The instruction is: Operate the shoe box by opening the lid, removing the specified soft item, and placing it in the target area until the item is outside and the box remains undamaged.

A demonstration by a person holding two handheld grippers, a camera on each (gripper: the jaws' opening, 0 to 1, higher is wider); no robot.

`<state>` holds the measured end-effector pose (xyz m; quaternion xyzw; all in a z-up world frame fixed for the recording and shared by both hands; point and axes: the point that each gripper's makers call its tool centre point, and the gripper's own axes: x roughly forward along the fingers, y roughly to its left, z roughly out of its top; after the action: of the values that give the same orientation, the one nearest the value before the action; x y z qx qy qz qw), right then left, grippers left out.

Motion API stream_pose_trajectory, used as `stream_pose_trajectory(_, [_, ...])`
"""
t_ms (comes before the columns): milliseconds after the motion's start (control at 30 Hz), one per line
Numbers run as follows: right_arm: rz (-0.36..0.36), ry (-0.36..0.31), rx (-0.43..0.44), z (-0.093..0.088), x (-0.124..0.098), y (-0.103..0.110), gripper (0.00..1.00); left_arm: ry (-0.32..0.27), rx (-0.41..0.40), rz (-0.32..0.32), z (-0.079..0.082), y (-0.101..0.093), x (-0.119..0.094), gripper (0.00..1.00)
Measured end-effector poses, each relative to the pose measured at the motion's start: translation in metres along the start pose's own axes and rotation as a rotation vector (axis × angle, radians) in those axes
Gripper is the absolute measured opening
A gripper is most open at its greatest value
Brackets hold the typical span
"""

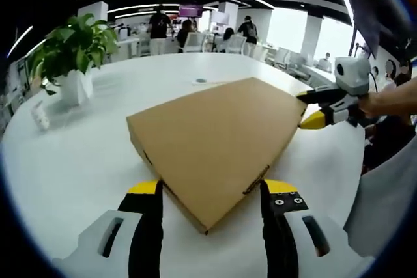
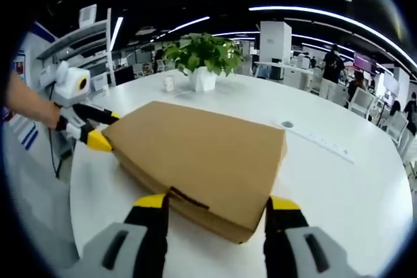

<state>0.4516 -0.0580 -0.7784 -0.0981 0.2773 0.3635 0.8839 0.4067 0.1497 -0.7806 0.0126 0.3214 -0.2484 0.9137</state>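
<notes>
- My left tool stands spread wide, grasping nothing, its yellow-tipped black jaws straddling the near corner of the shoe box; the corner pokes in between the jaws without my being able to say they touch it.
- My right tool is likewise released, jaws parted either side of its own near corner of the same shoe box (the two tools sit at opposite ends).
- Each tool appears in the other's view: the right tool at the box's far-right corner in the left gripper view, the left tool at the far-left corner in the right gripper view, each seemingly touching the cardboard edge.
- The relation my next move turns on: the box lies straight ahead of both tools, its long axis running roughly from one tool to the other, lid still down. Neither is clearly nearer. I judge a lid edge must be caught and lifted while the other end is steadied.
- The box is flat, plain brown cardboard, matte, sharp-edged, with a small dark slot on the side facing the right tool. It should flex if pinched hard.
- It rests on a smooth, glossy white table.
- Further off, a leafy potted plant in a white pot stands well apart from the box.
</notes>
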Motion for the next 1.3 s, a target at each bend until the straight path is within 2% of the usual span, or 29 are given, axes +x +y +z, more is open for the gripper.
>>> stream_pose_trajectory(633, [-0.088,-0.015,0.069,-0.005,-0.008,0.029,0.56,0.039,0.066,-0.083,-0.006,0.014,-0.010,0.61])
stream_pose_trajectory(1300, [-0.127,-0.034,0.131,-0.007,-0.014,0.056,0.55,0.075,0.104,-0.145,-0.013,0.026,-0.022,0.61])
